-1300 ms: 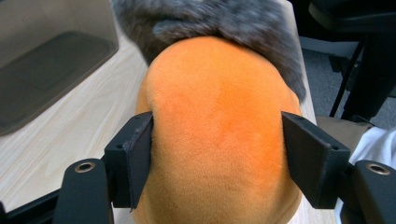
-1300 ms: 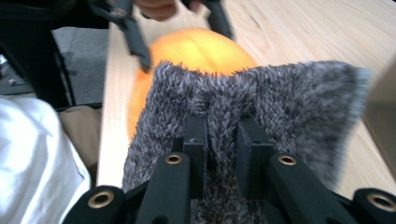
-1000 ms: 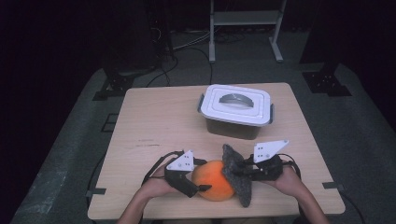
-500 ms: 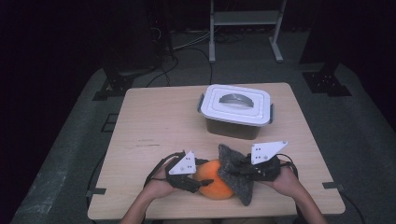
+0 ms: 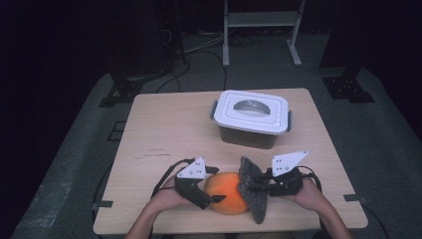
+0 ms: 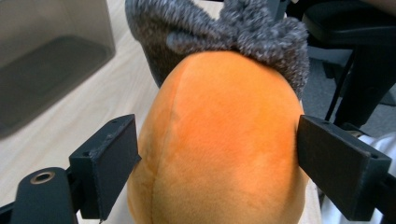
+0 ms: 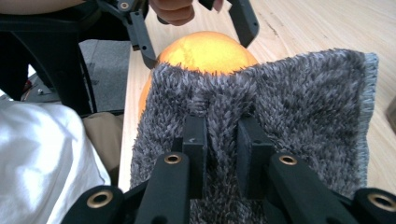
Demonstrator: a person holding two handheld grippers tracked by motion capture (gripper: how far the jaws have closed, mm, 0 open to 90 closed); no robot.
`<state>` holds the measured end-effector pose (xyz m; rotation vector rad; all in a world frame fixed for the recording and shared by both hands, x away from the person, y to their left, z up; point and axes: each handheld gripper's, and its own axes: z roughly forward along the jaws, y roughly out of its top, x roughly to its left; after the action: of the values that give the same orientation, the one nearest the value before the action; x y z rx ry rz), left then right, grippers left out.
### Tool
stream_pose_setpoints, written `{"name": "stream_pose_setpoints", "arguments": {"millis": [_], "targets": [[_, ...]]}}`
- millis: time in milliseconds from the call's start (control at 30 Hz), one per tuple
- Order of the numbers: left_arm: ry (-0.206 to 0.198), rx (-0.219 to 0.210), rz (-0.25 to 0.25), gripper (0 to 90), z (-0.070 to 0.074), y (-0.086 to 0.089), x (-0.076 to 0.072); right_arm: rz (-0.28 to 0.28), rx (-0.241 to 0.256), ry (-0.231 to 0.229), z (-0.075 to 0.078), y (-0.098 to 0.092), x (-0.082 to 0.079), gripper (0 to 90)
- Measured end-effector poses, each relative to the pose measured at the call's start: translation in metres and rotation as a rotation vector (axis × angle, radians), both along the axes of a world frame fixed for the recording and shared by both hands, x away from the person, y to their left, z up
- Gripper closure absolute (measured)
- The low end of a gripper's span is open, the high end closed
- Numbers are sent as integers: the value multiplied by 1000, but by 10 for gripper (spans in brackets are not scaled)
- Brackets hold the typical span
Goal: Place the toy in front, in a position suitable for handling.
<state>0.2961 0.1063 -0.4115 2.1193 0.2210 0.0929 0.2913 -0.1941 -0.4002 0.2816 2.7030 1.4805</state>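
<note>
Evidently the left gripper (image 5: pixel 211 198) clamps the ball (image 5: pixel 227 192) steady (worktop's six o'clock edge) while the right gripper's (image 5: pixel 253 185) fingers pinch the cloth (image 5: pixel 252 191) against its three o'clock side, likely for wiping.

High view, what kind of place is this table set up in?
Probably a lab or recording studio rather than a home. A lone wooden table stands in a dark room on grey floor, with cables trailing across it and a metal stand behind.
</note>
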Motion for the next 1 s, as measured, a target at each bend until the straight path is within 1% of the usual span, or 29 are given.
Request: {"name": "stream_pose_setpoints", "arguments": {"millis": [33, 67, 100, 133, 167, 200, 233, 267, 300, 367, 400, 433, 467, 500, 533, 567, 600, 633, 667, 700, 767, 800, 833, 867, 900, 933, 1000], "targets": [[2, 0, -7, 158, 0, 0, 0, 4, -5, 0, 1, 0, 0, 751], [-34, 0, -14, 230, 0, 0, -2, 4, -11, -10, 2, 0, 0, 751], [-57, 2, -9, 300, 0, 0, -4, -7, -18, -25, 4, 1, -1, 753], [-90, 0, 7, 340, 2, 0, -5, -12, -19, -42, 6, 2, -1, 754], [-113, -9, 19, 377, 3, -1, -6, -28, -9, -66, 11, 2, -2, 756], [-146, -19, 38, 393, 4, -2, -8, -43, 7, -74, 14, 3, -2, 758], [-167, -19, 51, 401, 5, -3, -9, -60, 43, -90, 19, 3, -2, 758], [-192, -11, 68, 401, 5, -5, -10, -66, 59, -98, 22, 3, -2, 758], [-188, -9, 70, 394, 4, -6, -9, -75, 67, -114, 25, 4, -2, 757], [-165, -19, 54, 367, 3, -6, -9, -79, 38, -115, 22, 7, -1, 757], [-148, -20, 40, 351, 3, -5, -9, -78, 22, -107, 19, 9, -1, 756], [-119, -21, 17, 328, 4, -4, -8, -69, 2, -101, 13, 10, 1, 755], [-108, -33, 10, 304, 5, -3, -8, -48, 8, -68, 7, 9, 2, 754], [-97, -49, 12, 291, 6, -1, -7, -35, 18, -43, 5, 7, 3, 753], [-82, -63, 25, 268, 7, 0, -6, -25, 22, -33, 4, 5, 4, 750], [-79, -57, 39, 222, 8, 1, -4, -10, 22, -9, 4, 3, 4, 747], [-57, -63, 52, 203, 7, 2, -2, 6, 20, 0, 4, 2, 4, 746], [-51, -62, 49, 215, 5, 2, -1, 8, 19, -10, 3, 1, 3, 746], [-50, -55, 43, 230, 3, 1, -1, 1, 17, -8, 4, 1, 3, 746], [-46, -46, 38, 236, 1, 0, -1, -7, 12, -16, 5, 1, 3, 747], [-31, -39, 9, 278, 0, -1, -3, -33, 1, -45, 9, 1, 3, 750], [-23, -30, -13, 290, 0, -1, -4, -42, 1, -55, 11, 2, 3, 751], [-21, -25, -24, 295, 0, -1, -4, -49, 13, -68, 14, 4, 1, 751], [-23, -19, -46, 295, 1, 0, -5, -45, 15, -71, 15, 5, 1, 750], [-26, -14, -54, 295, 1, 0, -5, -36, 7, -70, 15, 8, 0, 750], [-25, -13, -49, 294, 1, 1, -5, -30, -1, -79, 13, 10, -1, 750], [-23, -19, -41, 273, 1, 1, -4, -26, 5, -59, 10, 11, 0, 749]]}}
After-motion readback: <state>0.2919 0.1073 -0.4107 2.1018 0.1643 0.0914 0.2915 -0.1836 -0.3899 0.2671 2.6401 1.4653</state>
